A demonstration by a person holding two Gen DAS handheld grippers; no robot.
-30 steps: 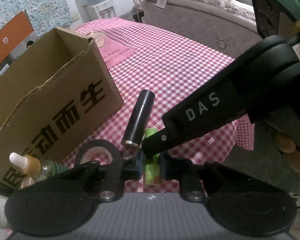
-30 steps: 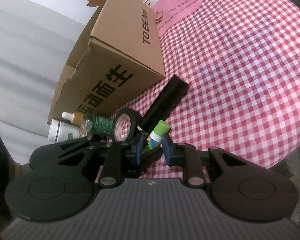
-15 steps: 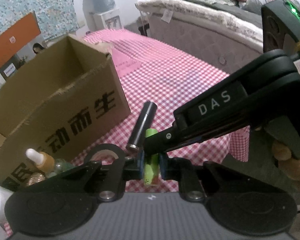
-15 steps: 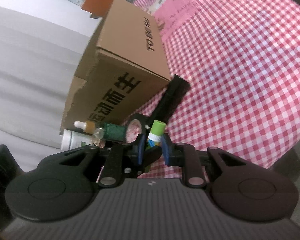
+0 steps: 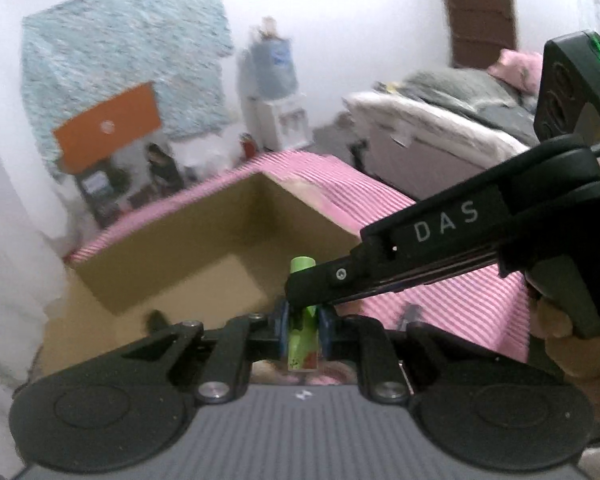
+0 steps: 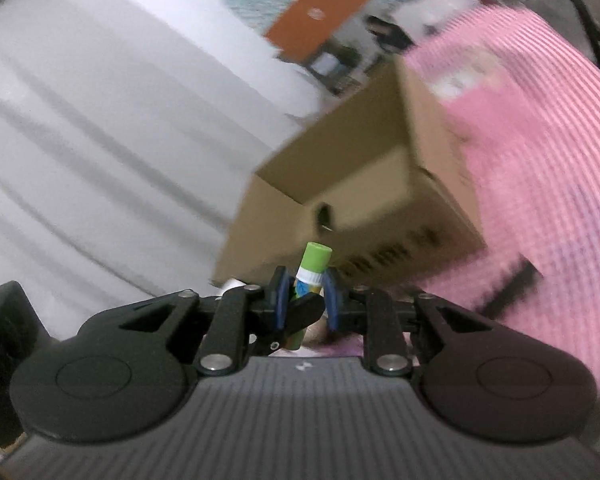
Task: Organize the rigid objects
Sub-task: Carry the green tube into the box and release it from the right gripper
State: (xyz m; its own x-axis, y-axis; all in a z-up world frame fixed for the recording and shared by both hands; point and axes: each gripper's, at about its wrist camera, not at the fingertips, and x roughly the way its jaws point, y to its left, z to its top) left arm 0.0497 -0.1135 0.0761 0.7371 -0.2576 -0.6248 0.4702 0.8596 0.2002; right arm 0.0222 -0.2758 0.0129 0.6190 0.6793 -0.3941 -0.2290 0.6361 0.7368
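Green tube carried above the open carton

On the pink-checked bench [image 5: 452, 292] the cardboard box [image 5: 204, 248] stands open just beyond; the left gripper [image 5: 303, 322] and right gripper [image 6: 305, 296] both have jaws pinching the green tube [image 5: 302, 336]. Best to keep both grips level and clear the near wall before letting go.

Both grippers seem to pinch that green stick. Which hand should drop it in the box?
Probably left: its gripper holds the stick's body, pointing into the open box; the right grips near the cap.

Green glue stick [image 5: 302, 334]; brown cardboard box [image 5: 204, 248]; pink-white checked tablecloth [image 6: 540, 128].
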